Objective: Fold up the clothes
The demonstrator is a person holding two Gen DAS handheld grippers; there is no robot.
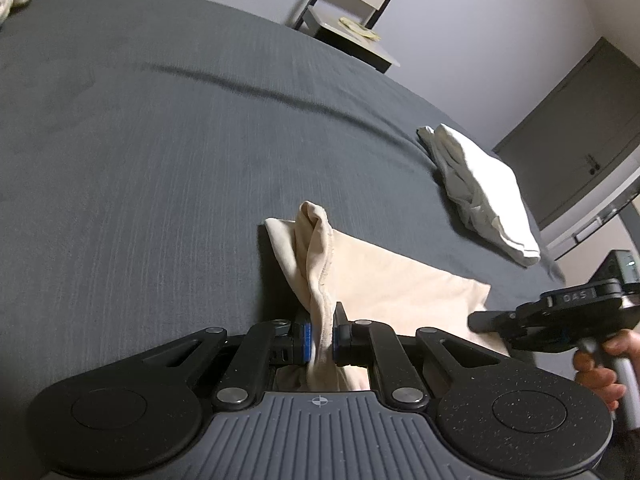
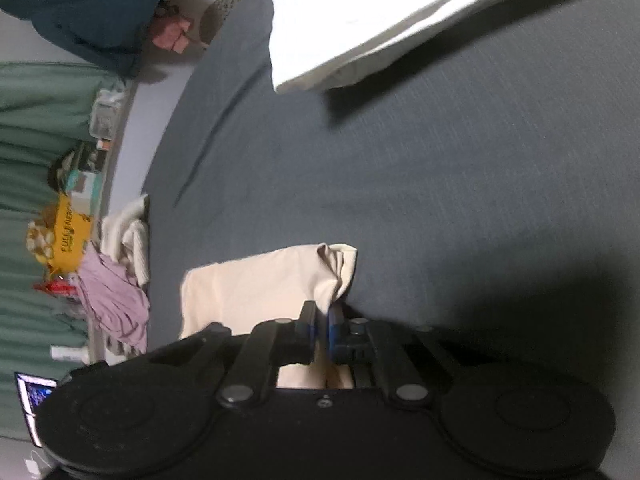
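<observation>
Cream garment (image 1: 384, 280) is clamped at both corners by left gripper (image 1: 320, 334) and right gripper (image 2: 322, 326); uneven lifting could unravel the fold.

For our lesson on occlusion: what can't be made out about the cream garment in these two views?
- Left wrist view: the cream garment near edge, hidden under the left gripper.
- Right wrist view: its near part, behind the right gripper.
- Garment type: folded, unclear in both.
</observation>
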